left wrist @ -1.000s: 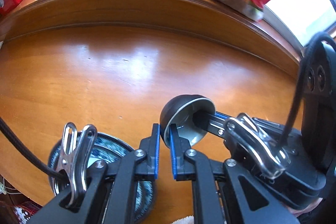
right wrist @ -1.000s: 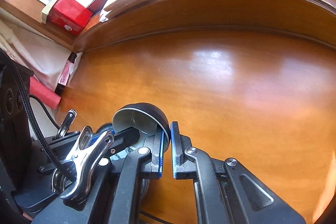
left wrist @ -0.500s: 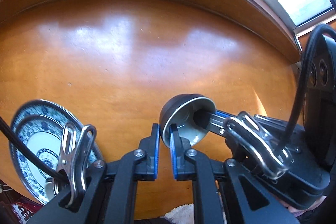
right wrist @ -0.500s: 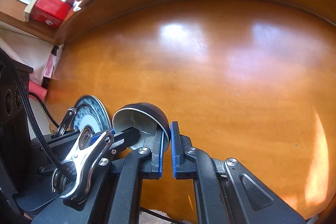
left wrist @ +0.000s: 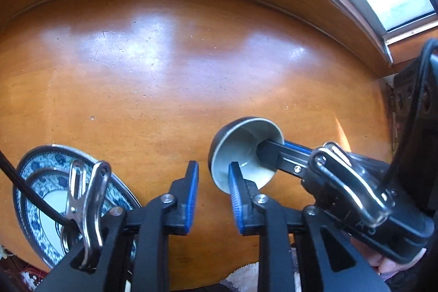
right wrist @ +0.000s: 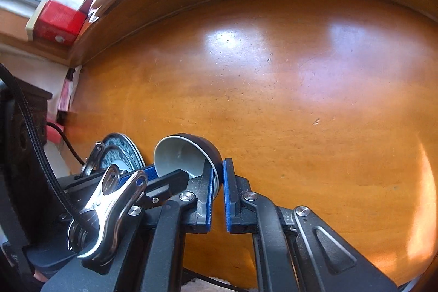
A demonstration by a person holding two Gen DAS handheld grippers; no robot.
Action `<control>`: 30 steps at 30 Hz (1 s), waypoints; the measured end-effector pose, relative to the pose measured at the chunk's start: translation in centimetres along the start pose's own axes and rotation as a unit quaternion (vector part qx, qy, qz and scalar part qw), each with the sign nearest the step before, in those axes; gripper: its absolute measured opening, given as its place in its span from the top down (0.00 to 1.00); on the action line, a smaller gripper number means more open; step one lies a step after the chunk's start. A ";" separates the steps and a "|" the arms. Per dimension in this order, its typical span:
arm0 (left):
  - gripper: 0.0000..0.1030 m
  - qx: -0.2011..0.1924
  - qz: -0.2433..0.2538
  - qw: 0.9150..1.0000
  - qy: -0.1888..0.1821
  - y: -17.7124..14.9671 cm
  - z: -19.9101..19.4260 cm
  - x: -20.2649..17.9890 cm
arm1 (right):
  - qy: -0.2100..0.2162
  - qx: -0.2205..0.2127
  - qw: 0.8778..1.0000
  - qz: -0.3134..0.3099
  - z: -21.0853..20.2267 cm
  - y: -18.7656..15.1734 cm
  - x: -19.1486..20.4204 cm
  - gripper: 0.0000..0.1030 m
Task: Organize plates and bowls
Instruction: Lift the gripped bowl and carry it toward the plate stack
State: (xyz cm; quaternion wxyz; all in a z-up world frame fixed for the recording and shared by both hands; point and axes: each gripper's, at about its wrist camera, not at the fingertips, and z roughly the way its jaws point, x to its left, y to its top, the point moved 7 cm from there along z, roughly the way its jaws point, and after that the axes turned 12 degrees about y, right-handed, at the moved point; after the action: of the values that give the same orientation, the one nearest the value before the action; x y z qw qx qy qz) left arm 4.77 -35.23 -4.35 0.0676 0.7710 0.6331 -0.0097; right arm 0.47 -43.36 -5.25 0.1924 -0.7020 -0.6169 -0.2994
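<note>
The small round bowl (left wrist: 243, 152), black outside and pale grey inside, hangs tilted on its side above the glossy orange-brown wooden desk (left wrist: 164, 78), its mouth turned toward the left gripper (left wrist: 212, 199); the right gripper (right wrist: 217, 190) holds it by the rim, one blue-padded finger inside the bowl and the other against the black outer wall, so its jaws are narrow and clamped on the bowl's wall; from the left wrist view that gripper reaches in from the right, its inner finger lying across the grey interior. The left gripper's jaws stand moderately apart with bare desk showing between the blue pads (left wrist: 191, 199); the right-hand pad overlaps the bowl's lower rim in the picture, but whether it touches cannot be told, and nothing is gripped between them. The blue-and-white patterned porcelain plate (left wrist: 35, 182) lies flat near the desk's near-left edge, well apart from the bowl and partly hidden behind the left gripper's body and its steel spring clip (left wrist: 87, 199). In the right wrist view the same plate (right wrist: 120, 149) shows just beyond the left gripper, left of the bowl (right wrist: 186, 152); a red box (right wrist: 57, 21) sits on the sill at the far left, beyond the desk's raised back edge.
</note>
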 end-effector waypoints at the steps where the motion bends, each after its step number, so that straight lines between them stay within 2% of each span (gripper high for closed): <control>1: 0.78 -0.004 0.007 1.000 0.003 0.2 -0.1 0.2 | 0.001 -0.004 1.000 0.003 0.1 0.1 0.1 0.92; 3: 0.80 -0.025 0.029 0.999 0.020 1.1 -1.2 1.2 | -0.004 -0.017 1.000 0.002 0.2 0.7 1.1 0.93; 6: 0.89 -0.059 0.052 0.996 0.036 2.1 -3.2 1.7 | -0.013 -0.041 0.999 -0.025 -0.3 1.5 3.5 0.93; 11: 0.89 -0.071 0.060 0.995 0.035 2.5 -5.6 3.2 | -0.020 -0.067 0.997 -0.032 -1.0 2.2 6.8 0.93; 15: 0.90 -0.080 0.081 0.992 0.046 2.0 -6.9 3.6 | -0.028 -0.070 0.997 -0.029 -0.8 1.3 8.4 0.93; 20: 0.90 -0.067 0.079 0.994 0.025 0.1 -7.7 5.7 | -0.038 -0.060 0.997 -0.029 -0.2 -0.7 10.1 0.93; 26: 0.90 -0.059 0.040 0.997 -0.029 -2.7 -8.6 8.2 | -0.037 -0.057 0.997 -0.039 0.9 -2.7 12.0 0.93; 30: 0.90 -0.039 0.038 0.998 -0.037 -4.5 -8.7 8.5 | -0.038 -0.043 0.997 -0.048 1.4 -4.2 12.7 0.93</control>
State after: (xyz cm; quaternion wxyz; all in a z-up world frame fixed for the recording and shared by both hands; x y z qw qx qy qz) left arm 1.41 -25.03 3.02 0.1211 0.7905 0.6003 -0.0109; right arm -2.60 -32.22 1.65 0.1242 -0.6903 -0.6430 -0.3075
